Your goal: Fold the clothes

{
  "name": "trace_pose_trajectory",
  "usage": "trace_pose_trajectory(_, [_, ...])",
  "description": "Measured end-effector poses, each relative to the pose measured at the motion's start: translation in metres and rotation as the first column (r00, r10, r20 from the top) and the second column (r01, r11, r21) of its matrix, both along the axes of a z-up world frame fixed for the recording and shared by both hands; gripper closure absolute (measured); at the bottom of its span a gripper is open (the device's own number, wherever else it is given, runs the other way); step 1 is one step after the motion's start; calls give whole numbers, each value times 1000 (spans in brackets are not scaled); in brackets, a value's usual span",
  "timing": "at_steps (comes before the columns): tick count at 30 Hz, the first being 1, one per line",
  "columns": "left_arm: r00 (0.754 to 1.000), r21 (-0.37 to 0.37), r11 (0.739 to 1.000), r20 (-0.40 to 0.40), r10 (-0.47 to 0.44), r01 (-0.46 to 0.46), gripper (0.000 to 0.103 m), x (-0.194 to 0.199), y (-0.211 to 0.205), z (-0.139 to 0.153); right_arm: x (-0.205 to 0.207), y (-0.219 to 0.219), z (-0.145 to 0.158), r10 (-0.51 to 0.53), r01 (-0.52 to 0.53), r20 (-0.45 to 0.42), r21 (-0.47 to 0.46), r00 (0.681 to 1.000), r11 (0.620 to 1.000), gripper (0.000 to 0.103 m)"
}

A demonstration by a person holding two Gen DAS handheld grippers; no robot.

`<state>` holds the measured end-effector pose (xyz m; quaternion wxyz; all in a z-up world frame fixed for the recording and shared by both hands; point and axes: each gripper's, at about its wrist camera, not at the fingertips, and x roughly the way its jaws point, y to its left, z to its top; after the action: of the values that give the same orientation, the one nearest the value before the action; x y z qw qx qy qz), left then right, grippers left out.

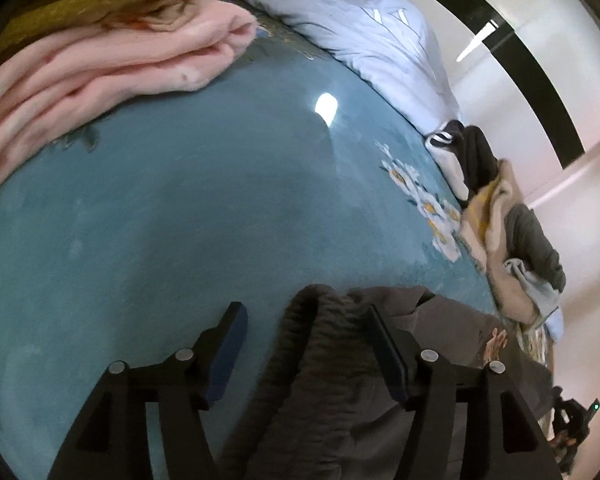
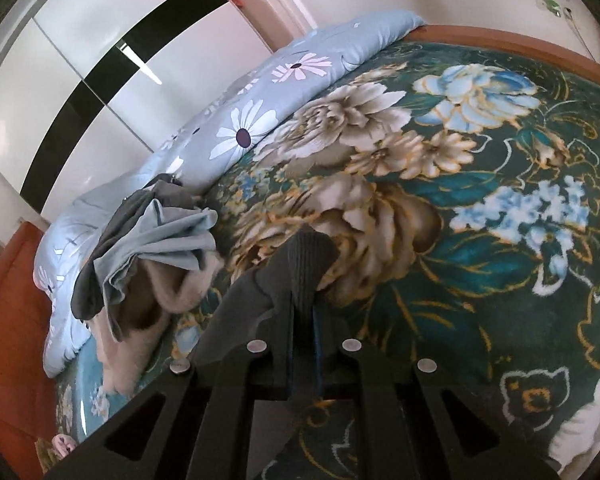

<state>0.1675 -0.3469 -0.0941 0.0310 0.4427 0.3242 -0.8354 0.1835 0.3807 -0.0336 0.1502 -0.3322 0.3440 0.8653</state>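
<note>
A dark grey garment (image 1: pixel 340 380) lay at six o'clock in the left wrist view, spread over a teal blanket (image 1: pixel 160 220) on a bed. Its ribbed cuff or hem (image 1: pixel 312 320) ran up between the fingers of the left gripper (image 1: pixel 304 322), whose jaws stood wide apart, gripping nothing. The spread jaws suggested a grasp about to be made on that ribbed edge, or one just let go; which, I could not tell.

In the right wrist view the right gripper (image 2: pixel 305 280) was closed tight on another ribbed end of the garment (image 2: pixel 312 256), at the centre just below the middle, held above the blanket's floral part (image 2: pixel 420 200). Pinching an edge this way probably served to lift and straighten the cloth for a fold.

At nine o'clock in that view sat a pile of unfolded clothes (image 2: pixel 152 252), grey, pale blue and beige, against a light blue daisy-print quilt (image 2: pixel 260 112). In the left view, folded pink fabric (image 1: pixel 100 72) rested at ten o'clock, likely finished work set aside.

No brand, label or writing could be read.
</note>
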Motion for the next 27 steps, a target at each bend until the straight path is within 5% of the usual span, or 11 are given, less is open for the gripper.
trace_pose_trajectory(4, [998,39,997,-18,-65,66,39,-3,7,-2,-1,0,-2,10,-10,11,2,1000,1000,95])
trace_pose_trajectory(9, [998,-23,999,-33,-45,44,79,3,9,7,-3,1,-8,7,-6,25,-12,1000,1000,95])
trace_pose_trajectory(19, [993,-3,999,-116,33,-33,89,8,6,32,-4,3,1,6,-6,-10,-32,1000,999,95])
trace_pose_trajectory(27, [970,-53,998,-243,26,-41,90,-3,8,79,-11,5,44,41,-49,-165,-46,985,998,95])
